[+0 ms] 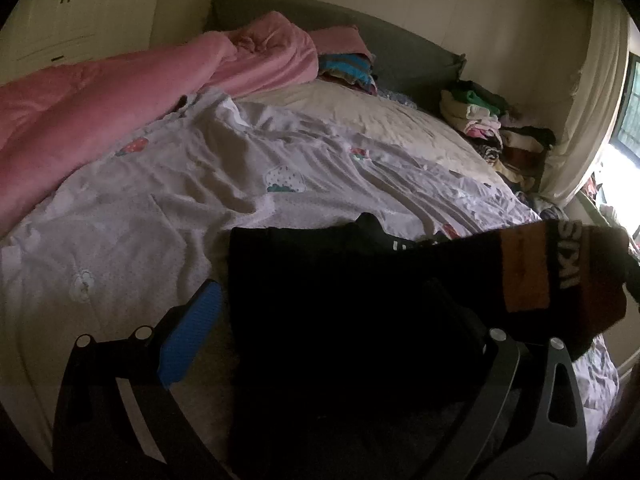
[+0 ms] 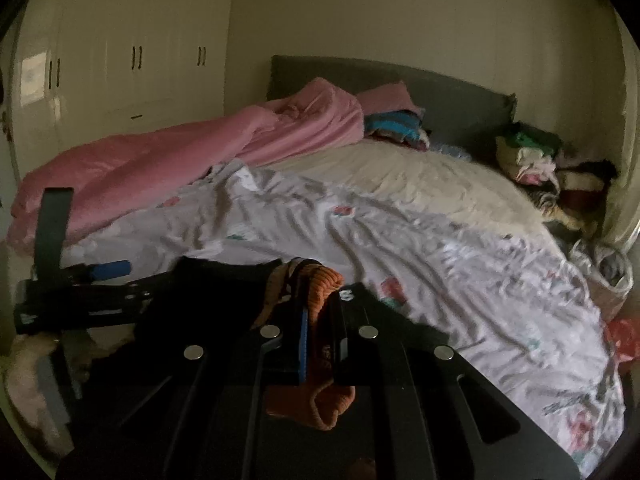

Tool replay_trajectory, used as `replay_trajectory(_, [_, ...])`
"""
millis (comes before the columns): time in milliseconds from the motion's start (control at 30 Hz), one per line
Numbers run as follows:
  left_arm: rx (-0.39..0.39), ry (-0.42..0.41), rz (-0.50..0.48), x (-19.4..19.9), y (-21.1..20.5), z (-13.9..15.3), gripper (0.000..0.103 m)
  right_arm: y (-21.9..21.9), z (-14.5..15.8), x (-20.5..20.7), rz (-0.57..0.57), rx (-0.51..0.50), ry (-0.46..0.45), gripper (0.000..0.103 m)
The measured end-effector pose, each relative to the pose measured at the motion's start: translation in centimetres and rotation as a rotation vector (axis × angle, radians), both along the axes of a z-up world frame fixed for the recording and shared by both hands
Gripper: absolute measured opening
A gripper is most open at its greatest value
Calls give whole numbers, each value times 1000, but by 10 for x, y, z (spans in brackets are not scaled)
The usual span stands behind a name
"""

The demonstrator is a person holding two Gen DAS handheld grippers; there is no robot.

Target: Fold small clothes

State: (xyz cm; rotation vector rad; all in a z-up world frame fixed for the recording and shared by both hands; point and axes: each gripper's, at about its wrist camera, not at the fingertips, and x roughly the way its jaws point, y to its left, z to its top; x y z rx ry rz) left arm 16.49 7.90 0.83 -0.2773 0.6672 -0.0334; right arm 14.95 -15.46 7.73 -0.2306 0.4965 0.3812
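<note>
A small black garment (image 1: 340,320) with an orange band (image 1: 524,276) and white lettering hangs just above the white printed sheet (image 1: 160,220). In the right wrist view, my right gripper (image 2: 320,320) is shut on the garment's orange ribbed band (image 2: 324,284), and the black cloth (image 2: 208,288) trails left toward my left gripper (image 2: 104,276). In the left wrist view, my left gripper (image 1: 320,300) stands wide open. Its blue-padded left finger (image 1: 192,332) is bare and apart from the cloth. The black cloth covers most of the other finger.
A pink duvet (image 1: 100,108) is bunched along the bed's left side. Piles of clothes (image 1: 492,124) sit at the far right by the grey headboard (image 1: 400,48), with striped ones (image 1: 344,68) near the pillow. White wardrobes (image 2: 132,60) stand at the left, a curtain (image 1: 592,100) at the right.
</note>
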Motion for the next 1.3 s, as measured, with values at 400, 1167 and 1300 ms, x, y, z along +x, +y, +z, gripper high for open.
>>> replay_trajectory(400, [4, 23, -36, 3, -9, -3, 93, -37, -31, 29, -120, -23, 56, 7])
replay_trajectory(1167, [-119, 105, 199, 4, 77, -22, 93, -74, -114, 65, -240, -36, 238, 11])
replay_trajectory(1300, [-90, 101, 173, 6, 65, -21, 93, -82, -127, 67, -269, -27, 277, 28])
